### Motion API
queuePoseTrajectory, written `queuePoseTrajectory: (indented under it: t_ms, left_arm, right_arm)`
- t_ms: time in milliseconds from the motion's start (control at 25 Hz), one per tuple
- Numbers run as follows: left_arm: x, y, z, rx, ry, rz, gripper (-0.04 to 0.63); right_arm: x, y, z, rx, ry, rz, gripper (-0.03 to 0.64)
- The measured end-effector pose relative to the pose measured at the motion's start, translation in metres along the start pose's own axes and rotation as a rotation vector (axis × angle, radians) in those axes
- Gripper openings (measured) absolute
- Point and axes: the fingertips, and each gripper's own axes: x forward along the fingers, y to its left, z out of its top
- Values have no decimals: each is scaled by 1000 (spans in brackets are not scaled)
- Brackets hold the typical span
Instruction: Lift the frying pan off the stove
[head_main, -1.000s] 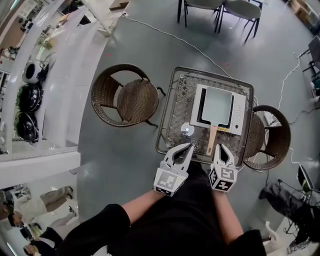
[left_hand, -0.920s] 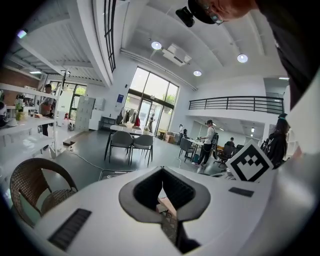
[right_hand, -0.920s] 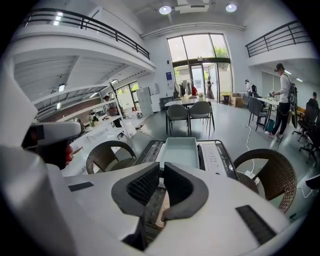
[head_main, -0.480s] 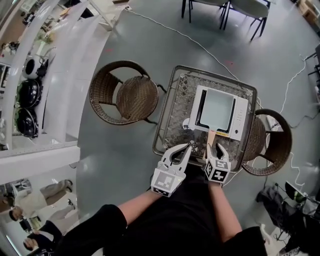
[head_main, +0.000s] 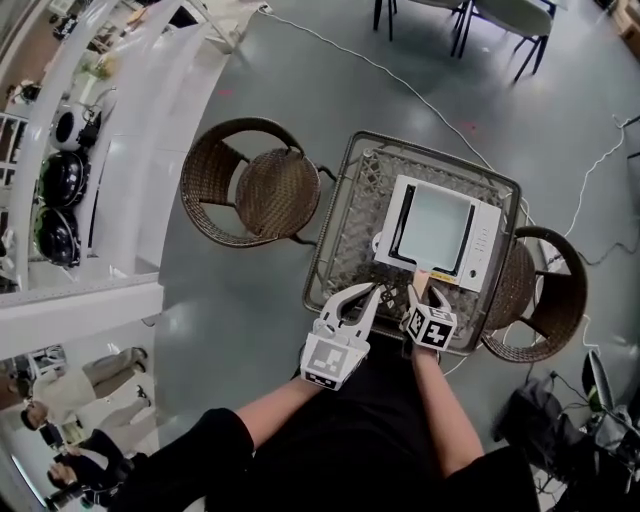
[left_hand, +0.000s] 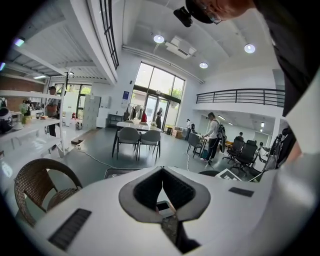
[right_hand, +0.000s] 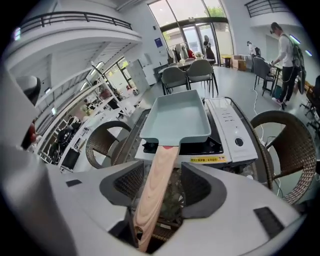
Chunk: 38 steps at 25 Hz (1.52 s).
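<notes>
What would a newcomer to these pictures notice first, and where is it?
A pale square pan sits on a white stove on the table, between two wicker chairs. Its wooden handle lies between the jaws of the right gripper, which are opening.

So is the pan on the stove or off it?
On the stove. The frying pan sits level on the black burner rack of the stove, and its wooden handle sticks out past the front edge.

It's an office hall (mezzanine (left_hand: 240, 96) overhead), with meeting table (left_hand: 137, 125), chairs (left_hand: 129, 136).
</notes>
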Motion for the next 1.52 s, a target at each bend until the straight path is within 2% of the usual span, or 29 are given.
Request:
queuePoseTrajectory:
  t_ms: [120,280,400,640,800,1040,1240,1400,1520]
  left_arm:
    - [7,5,0,-28,5,19,15]
    - [9,13,3,-78,-4,59,15]
    - [9,16,6,-82,-1,72,15]
    - [8,16,10,-53,-7,105,15]
    - [5,18,13,-87,-11,112,15]
    - [1,26,20,-108,-20,140,15]
    - [2,27,23,-156,-5,124,15]
    - [-3,30,26,-194,-21,129,15]
    - [-6,34,27,-193,-28,141,15]
  right_arm:
    - [13,4,-5,-3,55,29,229]
    - [28,2,-7,54,93,38,229]
    - [29,-3,-3,19,107,-6,229]
    - [38,-7,-3,8,118,-2,229]
    - [46,-10,-5,81,136,9,229]
    - [56,-11,-8,122,171,22,227]
    - [62,-10,-12,125,209,15,152]
    - [64,-7,-14,129,226,43,139]
    - [64,-7,-15,154,226,37,120]
